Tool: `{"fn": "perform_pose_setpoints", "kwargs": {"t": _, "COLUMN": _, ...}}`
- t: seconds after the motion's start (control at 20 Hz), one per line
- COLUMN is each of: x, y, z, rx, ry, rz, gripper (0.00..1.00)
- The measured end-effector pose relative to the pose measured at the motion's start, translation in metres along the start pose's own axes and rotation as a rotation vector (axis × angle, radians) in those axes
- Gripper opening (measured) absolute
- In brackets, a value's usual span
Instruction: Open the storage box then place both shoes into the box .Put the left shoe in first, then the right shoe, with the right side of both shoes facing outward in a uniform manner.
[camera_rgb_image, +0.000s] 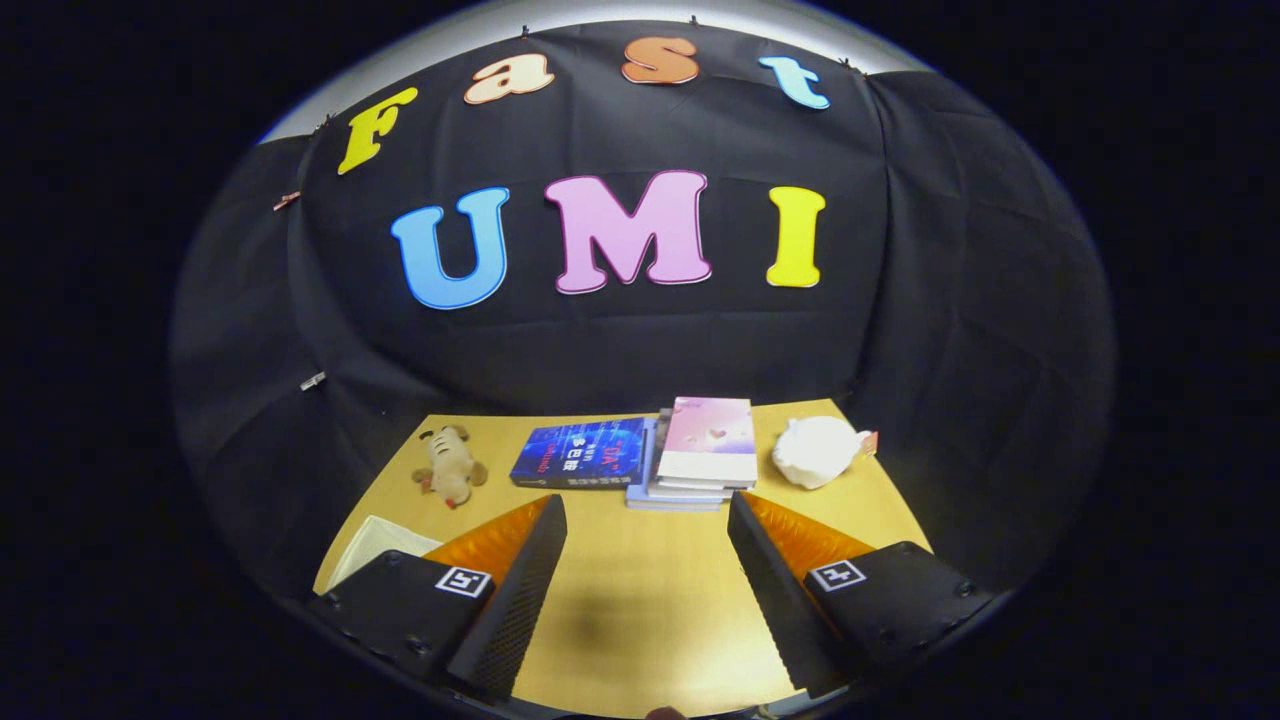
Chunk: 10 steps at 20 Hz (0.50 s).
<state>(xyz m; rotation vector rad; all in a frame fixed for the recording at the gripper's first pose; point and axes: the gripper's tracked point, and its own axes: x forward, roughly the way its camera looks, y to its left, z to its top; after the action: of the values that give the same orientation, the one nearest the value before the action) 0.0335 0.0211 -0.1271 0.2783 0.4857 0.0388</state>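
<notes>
Hovering above the wooden table (640, 600), the gripper (647, 515) held its jaws wide apart with nothing between them. Storage box and shoes: not seen on the part of the table ahead, so their whereabouts and state could not be told; whether the box was shut or filled stayed unsettled.

Judgement: any approach would go best with the jaws kept wide and level until the box is found.

Listed beyond the jaws:
- blue book (582, 453), lying flat
- stack of books (700, 458) with a pink cover on top, just beside the blue one
- plush dog (450, 466), off to the left
- white plush toy (818, 450), off to the right
- pale flat item (378, 545) beside the left finger, kind unclear

Bare table lay between the jaws and the books; nothing stood in the way there.
</notes>
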Motion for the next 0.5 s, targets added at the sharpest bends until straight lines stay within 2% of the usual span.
{"fn": "perform_pose_setpoints", "kwargs": {"t": 0.25, "x": -0.015, "y": -0.052, "z": 0.014, "rx": -0.002, "ry": -0.057, "rz": -0.068, "gripper": 0.99}}
{"fn": "perform_pose_setpoints", "kwargs": {"t": 0.5, "x": -0.033, "y": -0.060, "z": 0.009, "rx": -0.038, "ry": -0.102, "rz": -0.095, "gripper": 0.99}}
